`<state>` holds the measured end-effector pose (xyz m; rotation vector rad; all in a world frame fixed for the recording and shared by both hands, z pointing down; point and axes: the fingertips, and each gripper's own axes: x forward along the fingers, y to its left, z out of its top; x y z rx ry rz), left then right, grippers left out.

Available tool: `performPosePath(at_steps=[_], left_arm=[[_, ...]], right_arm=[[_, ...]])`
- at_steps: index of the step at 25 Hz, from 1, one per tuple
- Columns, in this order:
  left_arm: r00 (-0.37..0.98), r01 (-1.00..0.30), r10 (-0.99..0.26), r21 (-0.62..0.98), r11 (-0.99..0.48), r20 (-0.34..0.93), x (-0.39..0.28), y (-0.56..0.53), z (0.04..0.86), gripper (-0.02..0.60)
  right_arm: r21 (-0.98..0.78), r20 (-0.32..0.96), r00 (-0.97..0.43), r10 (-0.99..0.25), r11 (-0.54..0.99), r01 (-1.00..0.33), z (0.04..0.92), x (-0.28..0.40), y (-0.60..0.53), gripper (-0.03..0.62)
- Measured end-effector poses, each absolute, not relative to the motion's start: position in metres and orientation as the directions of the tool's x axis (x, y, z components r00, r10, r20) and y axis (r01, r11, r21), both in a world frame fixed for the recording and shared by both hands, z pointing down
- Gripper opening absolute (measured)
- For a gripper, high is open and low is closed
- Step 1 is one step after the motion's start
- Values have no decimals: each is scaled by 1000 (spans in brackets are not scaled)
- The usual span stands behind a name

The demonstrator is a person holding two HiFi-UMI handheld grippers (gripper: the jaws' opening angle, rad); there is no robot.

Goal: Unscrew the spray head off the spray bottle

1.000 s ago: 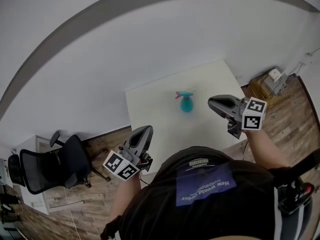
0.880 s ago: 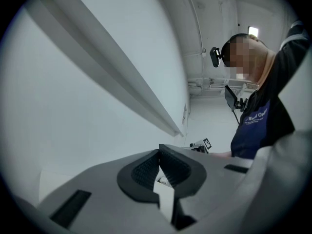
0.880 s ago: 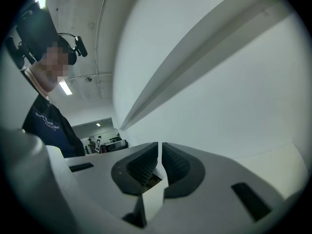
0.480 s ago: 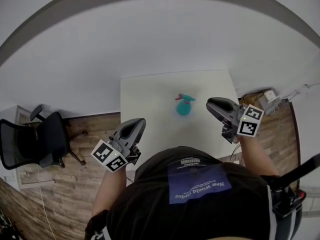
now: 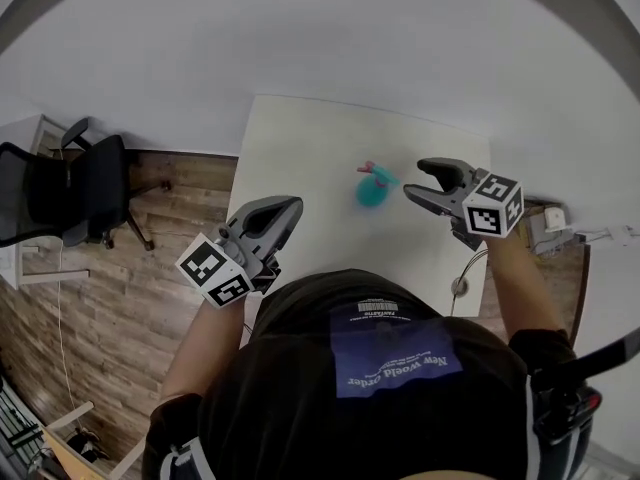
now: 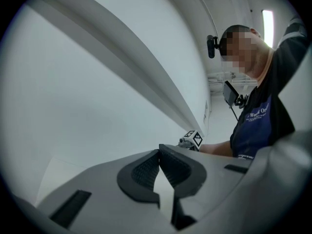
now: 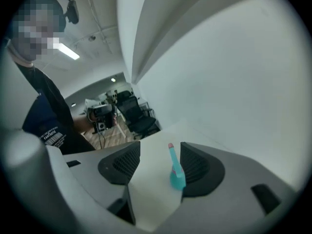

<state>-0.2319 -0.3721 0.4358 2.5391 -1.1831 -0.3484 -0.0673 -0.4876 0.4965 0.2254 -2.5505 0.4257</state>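
Observation:
A teal spray bottle [image 5: 372, 190] with a teal spray head and pink nozzle [image 5: 365, 169] stands upright on the white table [image 5: 310, 138]. My right gripper [image 5: 416, 180] hovers just right of it. Its jaws have just been opening and stand open with nothing between them. In the right gripper view the bottle [image 7: 176, 177] stands a little ahead, framed between the pads [image 7: 127, 163] and apart from them. My left gripper [image 5: 293, 208] is shut and empty over the table's near left edge. In the left gripper view its jaws [image 6: 159, 153] meet, facing the wall.
A black office chair [image 5: 75, 193] stands on the wooden floor [image 5: 140, 298] to the left. A white wall runs along the table's far side. A cable and socket box [image 5: 552, 220] lie off the table's right end. More chairs [image 7: 139, 117] show in the right gripper view.
The right gripper's jaws went from shut to open while it dropped closer to the bottle. The left gripper shifted slightly along the table's near left edge. The head camera turned.

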Motion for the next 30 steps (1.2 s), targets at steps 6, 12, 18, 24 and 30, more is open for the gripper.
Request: performPosePath(at_steps=[6, 12, 18, 24, 30], left_arm=[[632, -687, -769, 391, -613, -95, -227, -372, 443, 3], [645, -671, -758, 407, -620, -93, -236, -372, 451, 3], [643, -666, -761, 425, -613, -91, -239, -373, 457, 3], [629, -673, -773, 437, -597, -87, -239, -373, 463, 3], [622, -669, -777, 453, -589, -91, -238, -373, 471, 3]], right_arm=[[-186, 791, -612, 33, 964, -189, 543, -70, -492, 230], [-164, 890, -450, 72, 972, -170, 574, -79, -499, 230], [-150, 942, -321, 99, 979, -139, 603, -79, -502, 229], [-125, 968, -234, 94, 985, -120, 626, -70, -506, 229], [-105, 977, -200, 79, 987, -121, 638, -66, -508, 227]])
